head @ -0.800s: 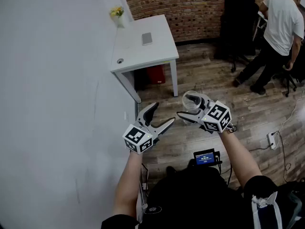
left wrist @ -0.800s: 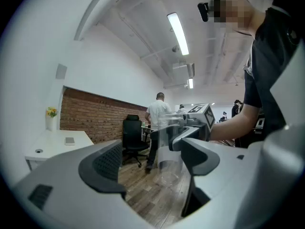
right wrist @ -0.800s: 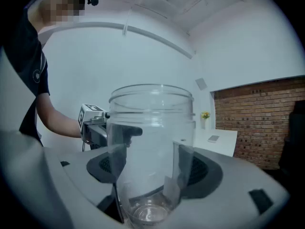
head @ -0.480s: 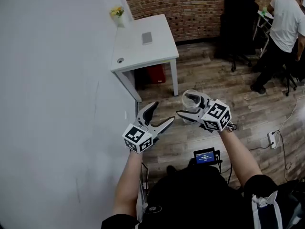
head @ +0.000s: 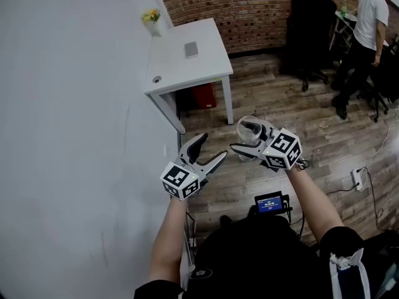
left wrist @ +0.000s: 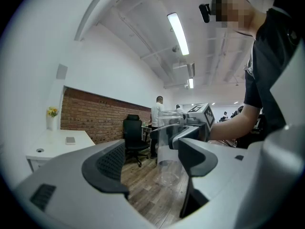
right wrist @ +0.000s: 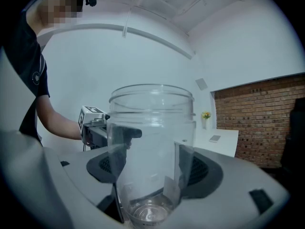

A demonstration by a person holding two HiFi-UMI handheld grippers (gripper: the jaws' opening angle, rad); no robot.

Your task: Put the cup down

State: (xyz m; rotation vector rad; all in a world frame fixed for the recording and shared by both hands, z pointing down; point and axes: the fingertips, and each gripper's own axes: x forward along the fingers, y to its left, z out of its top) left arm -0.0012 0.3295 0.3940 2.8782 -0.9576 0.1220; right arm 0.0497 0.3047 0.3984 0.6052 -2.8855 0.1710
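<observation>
A clear plastic cup [head: 249, 131] [right wrist: 151, 151] stands upright between the jaws of my right gripper [head: 249, 140] [right wrist: 155, 185], which is shut on it, held in the air above the wooden floor. My left gripper [head: 207, 149] [left wrist: 151, 168] hangs just to the left of it, open and with nothing between its jaws. In the left gripper view the cup [left wrist: 169, 147] and the right gripper's marker cube [left wrist: 202, 114] show straight ahead.
A white table [head: 187, 58] stands ahead on the left against the white wall, with a small grey device [head: 191, 49] and a vase of yellow flowers [head: 151, 18] on it. A black office chair [head: 312, 23] and a person [head: 368, 30] are at the far right. A power strip [head: 357, 179] lies on the floor.
Both grippers and the cup have stayed nearly still. The person in the background has walked further away to the right.
</observation>
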